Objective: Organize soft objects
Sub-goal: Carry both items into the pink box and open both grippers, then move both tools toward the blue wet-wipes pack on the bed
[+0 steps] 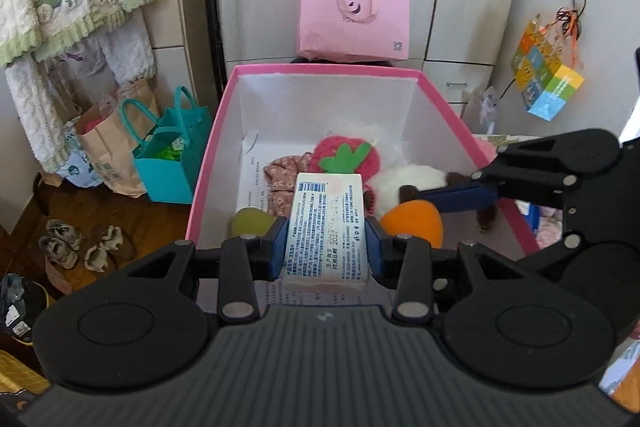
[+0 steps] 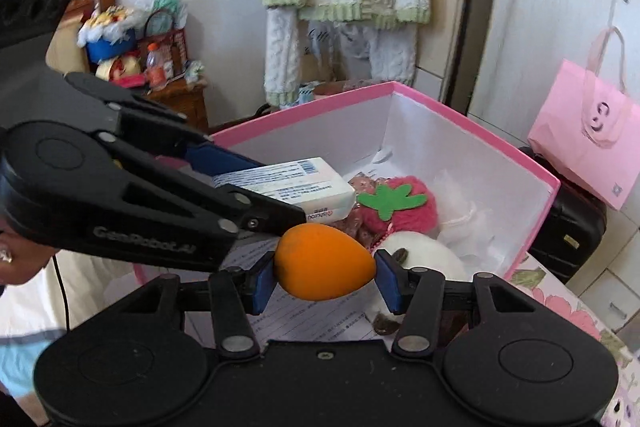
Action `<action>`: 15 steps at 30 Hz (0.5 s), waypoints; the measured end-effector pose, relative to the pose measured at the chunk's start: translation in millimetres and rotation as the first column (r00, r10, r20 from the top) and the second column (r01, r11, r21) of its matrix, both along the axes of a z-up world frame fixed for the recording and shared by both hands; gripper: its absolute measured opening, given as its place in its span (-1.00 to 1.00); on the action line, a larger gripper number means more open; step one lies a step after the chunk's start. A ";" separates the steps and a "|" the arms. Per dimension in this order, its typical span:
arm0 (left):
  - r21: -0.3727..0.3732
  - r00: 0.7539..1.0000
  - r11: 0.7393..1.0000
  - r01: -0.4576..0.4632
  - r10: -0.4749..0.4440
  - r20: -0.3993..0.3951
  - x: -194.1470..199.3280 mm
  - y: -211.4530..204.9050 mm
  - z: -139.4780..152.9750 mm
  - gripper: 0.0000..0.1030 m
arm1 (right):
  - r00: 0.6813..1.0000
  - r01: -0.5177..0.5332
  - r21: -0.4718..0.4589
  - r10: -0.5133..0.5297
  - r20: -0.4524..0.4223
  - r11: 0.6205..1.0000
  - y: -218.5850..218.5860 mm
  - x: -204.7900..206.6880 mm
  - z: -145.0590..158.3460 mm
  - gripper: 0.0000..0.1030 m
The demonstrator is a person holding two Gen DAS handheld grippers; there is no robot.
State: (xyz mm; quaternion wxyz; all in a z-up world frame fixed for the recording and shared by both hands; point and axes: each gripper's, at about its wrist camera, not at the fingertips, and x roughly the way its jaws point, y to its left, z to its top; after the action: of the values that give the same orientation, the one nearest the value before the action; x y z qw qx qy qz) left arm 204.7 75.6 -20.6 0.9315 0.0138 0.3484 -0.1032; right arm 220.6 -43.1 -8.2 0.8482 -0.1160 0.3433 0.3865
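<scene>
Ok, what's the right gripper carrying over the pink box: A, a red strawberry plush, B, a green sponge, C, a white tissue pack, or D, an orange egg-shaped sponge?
D: the right gripper has the orange egg-shaped sponge between its blue pads, above the pink box.

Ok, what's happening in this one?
A person is tidying soft things into a pink box. The left gripper holds a white tissue pack over the box; the right gripper has an orange egg-shaped sponge between its pads. A strawberry plush and a white plush already lie inside.
</scene>
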 end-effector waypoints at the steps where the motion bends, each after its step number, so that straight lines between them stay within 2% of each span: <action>1: 0.004 1.000 1.000 -0.010 0.010 0.001 0.3 -0.1 -0.8 -0.21 | 1.000 0.000 -0.006 0.000 0.015 1.000 1.3 -0.7 0.2 0.26; 2: 0.001 1.000 1.000 -0.025 0.025 0.013 -1.3 0.8 -0.8 -0.16 | 1.000 0.004 -0.011 -0.004 0.027 1.000 2.8 -1.8 0.3 0.42; 3: -0.001 0.999 1.000 -0.031 0.031 0.031 -4.7 1.6 1.1 -0.12 | 0.999 0.006 -0.014 -0.006 0.031 1.000 3.3 -2.6 0.4 0.48; 5: -0.005 0.997 1.000 -0.026 0.027 0.066 -13.0 2.7 8.5 0.10 | 1.000 0.003 0.033 -0.004 0.004 0.999 -10.8 -9.3 5.5 0.49; 9: -0.011 0.990 1.000 0.009 -0.007 0.141 -39.3 4.9 26.4 0.20 | 1.000 0.026 0.102 -0.025 -0.007 0.994 -39.6 -23.4 14.9 0.51; 12: 0.006 0.989 0.999 0.031 -0.032 0.147 -53.0 3.9 33.1 0.22 | 0.998 0.064 0.175 -0.058 -0.038 0.983 -73.0 -38.6 24.5 0.51; 15: 0.007 0.992 0.998 0.056 -0.056 0.111 -62.2 2.5 39.0 0.23 | 0.995 0.095 0.209 -0.090 -0.031 0.973 -103.8 -60.2 35.3 0.52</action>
State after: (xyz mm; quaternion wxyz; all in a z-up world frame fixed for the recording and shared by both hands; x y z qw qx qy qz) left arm 142.5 78.2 18.4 0.9462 0.0310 0.2957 -0.1278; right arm 160.4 -146.9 27.1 0.8691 -0.0055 0.3144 0.3819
